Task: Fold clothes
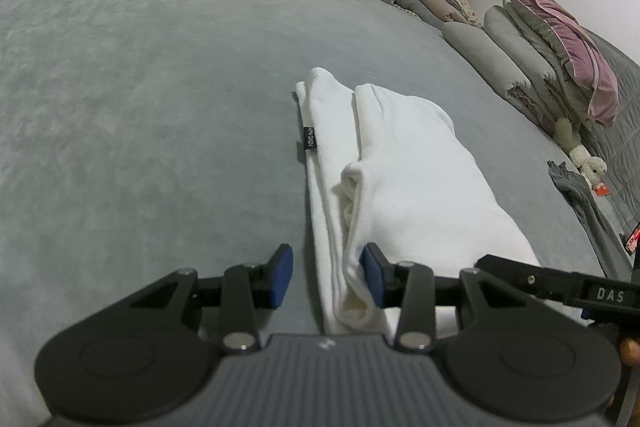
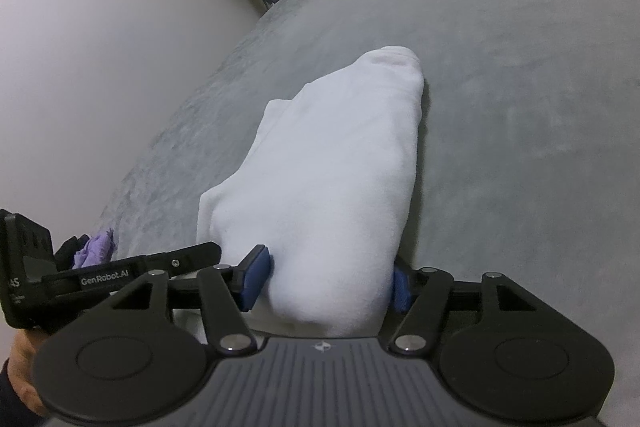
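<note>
A white garment (image 1: 400, 167) lies folded into a long strip on the grey bed (image 1: 140, 87), with a small black label on its left edge. My left gripper (image 1: 326, 277) is open, its blue pads on either side of the garment's near left edge, the right pad resting against the cloth. In the right wrist view the same white garment (image 2: 332, 167) bulges between the blue pads of my right gripper (image 2: 326, 283), which is open around its near end. The other gripper's black body (image 2: 120, 275) shows at the left.
Folded grey and pink bedding and pillows (image 1: 552, 55) are stacked at the bed's far right. A small plush toy (image 1: 580, 155) and a grey cloth (image 1: 580, 203) lie near them. A purple item (image 2: 96, 249) sits at the bed's left edge by the wall.
</note>
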